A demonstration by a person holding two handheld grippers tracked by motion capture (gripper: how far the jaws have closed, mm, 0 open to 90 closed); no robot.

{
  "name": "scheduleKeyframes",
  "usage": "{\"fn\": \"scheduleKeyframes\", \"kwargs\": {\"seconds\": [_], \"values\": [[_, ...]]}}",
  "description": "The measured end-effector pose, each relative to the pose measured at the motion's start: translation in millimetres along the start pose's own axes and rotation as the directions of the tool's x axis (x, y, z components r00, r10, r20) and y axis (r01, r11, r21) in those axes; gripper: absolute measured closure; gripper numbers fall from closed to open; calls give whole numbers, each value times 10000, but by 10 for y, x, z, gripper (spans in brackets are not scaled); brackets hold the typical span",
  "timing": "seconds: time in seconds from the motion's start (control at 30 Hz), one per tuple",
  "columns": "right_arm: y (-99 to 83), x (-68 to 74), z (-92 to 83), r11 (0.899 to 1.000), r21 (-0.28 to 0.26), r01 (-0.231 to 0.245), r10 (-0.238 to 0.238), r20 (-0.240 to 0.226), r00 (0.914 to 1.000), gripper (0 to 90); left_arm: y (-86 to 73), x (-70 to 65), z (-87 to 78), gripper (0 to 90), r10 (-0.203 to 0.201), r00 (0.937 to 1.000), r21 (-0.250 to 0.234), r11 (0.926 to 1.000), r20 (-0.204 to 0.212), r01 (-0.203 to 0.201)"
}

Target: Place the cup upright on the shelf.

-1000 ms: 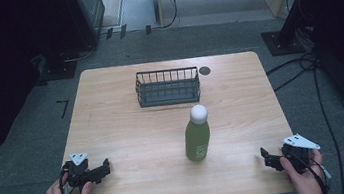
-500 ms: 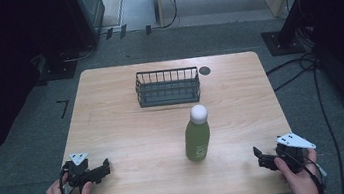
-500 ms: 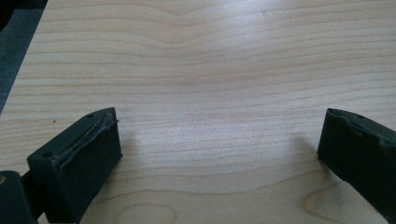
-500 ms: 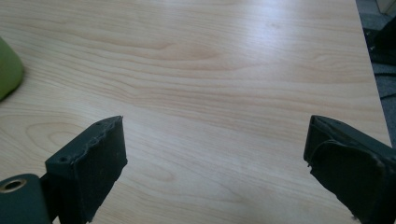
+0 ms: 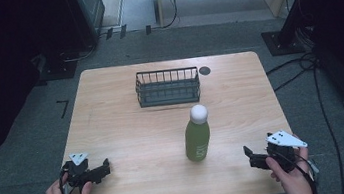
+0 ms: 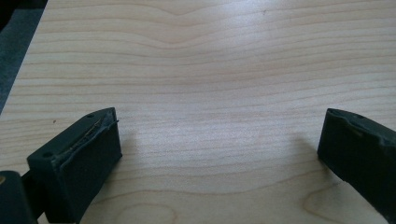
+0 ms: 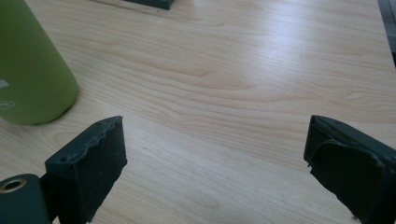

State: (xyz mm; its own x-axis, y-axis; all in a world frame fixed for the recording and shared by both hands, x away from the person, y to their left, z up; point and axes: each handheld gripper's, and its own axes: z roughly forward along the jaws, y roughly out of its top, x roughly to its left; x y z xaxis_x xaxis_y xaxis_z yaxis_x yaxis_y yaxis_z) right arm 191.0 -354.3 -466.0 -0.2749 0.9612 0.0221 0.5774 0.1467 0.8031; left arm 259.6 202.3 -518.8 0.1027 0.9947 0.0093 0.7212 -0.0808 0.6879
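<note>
A green bottle (image 5: pixel 198 141) with a white round cap stands upright on the wooden table (image 5: pixel 129 133), right of centre. Its lower body shows at the left of the right gripper view as a green bottle (image 7: pixel 32 70). My right gripper (image 5: pixel 249 157) is held in a hand near the front right corner, its jaws wide apart and empty, a short way right of the bottle; in its own view the right gripper (image 7: pixel 215 168) has bare wood between the jaws. My left gripper (image 5: pixel 104 167) rests near the front left corner, open and empty, and the left gripper (image 6: pixel 219 158) faces plain tabletop.
A dark wire basket (image 5: pixel 167 86) stands at the back middle of the table, with a small round black hole (image 5: pixel 204 70) to its right. Cables (image 5: pixel 302 67) trail on the floor to the right of the table.
My right gripper has shifted left toward the bottle and lifted a little off the table. The left gripper and the bottle have stayed put.
</note>
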Motion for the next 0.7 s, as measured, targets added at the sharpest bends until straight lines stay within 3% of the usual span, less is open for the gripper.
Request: {"fn": "scheduleKeyframes", "kwargs": {"seconds": [0.7], "values": [[186, 354, 54, 9974, -303, 653, -681, -1023, 9924, 46, 0, 1, 0, 0, 6, 10000, 3, 10000, 2, -6]]}}
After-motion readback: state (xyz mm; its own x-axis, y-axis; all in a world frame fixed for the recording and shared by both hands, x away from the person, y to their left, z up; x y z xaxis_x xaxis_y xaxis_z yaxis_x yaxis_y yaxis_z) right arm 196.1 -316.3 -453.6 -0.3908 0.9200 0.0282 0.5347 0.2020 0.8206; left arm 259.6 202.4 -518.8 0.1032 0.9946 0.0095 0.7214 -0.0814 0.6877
